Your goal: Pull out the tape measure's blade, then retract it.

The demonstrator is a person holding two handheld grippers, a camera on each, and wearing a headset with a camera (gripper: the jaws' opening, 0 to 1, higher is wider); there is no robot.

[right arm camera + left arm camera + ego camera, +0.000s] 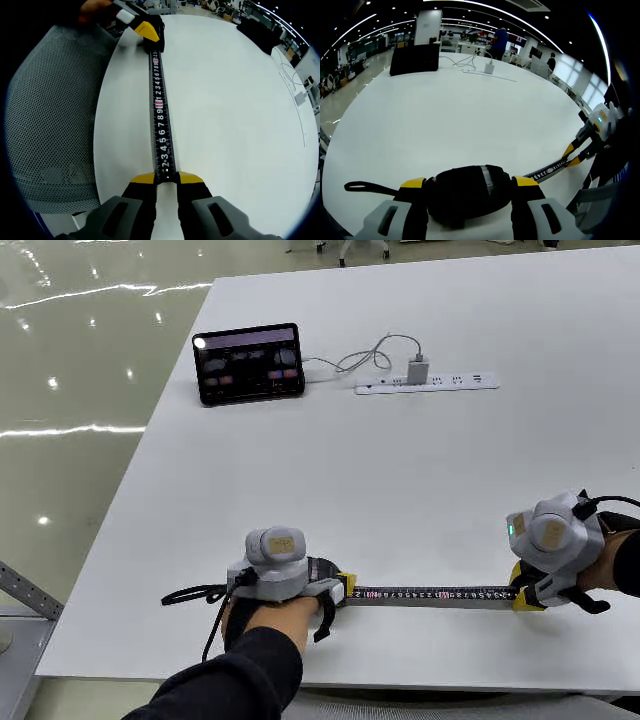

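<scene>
Head view and left gripper view are read together, from left to right: the left gripper (469,182) is seen with its jaws spread wide and clamped on either side of the tape measure's case (470,197), which is pressed onto the table (400,470), a black strap (365,187) trailing off to the outer side of that gripper; from the case the blade (430,593) is run out flat along the table, straight across the gap between the two grippers; at its far end the right gripper (166,178) is found with its jaws drawn nearly together, the blade's tip pinched between the yellow tips, low numerals lying just ahead of them in the right gripper view; the pull-out is judged to be done or close to it, so retraction is taken as the step due; for that, the right gripper would need to be carried back along the blade's line toward the left one, the pinch held so the blade is fed in gently, and the case held firm.
</scene>
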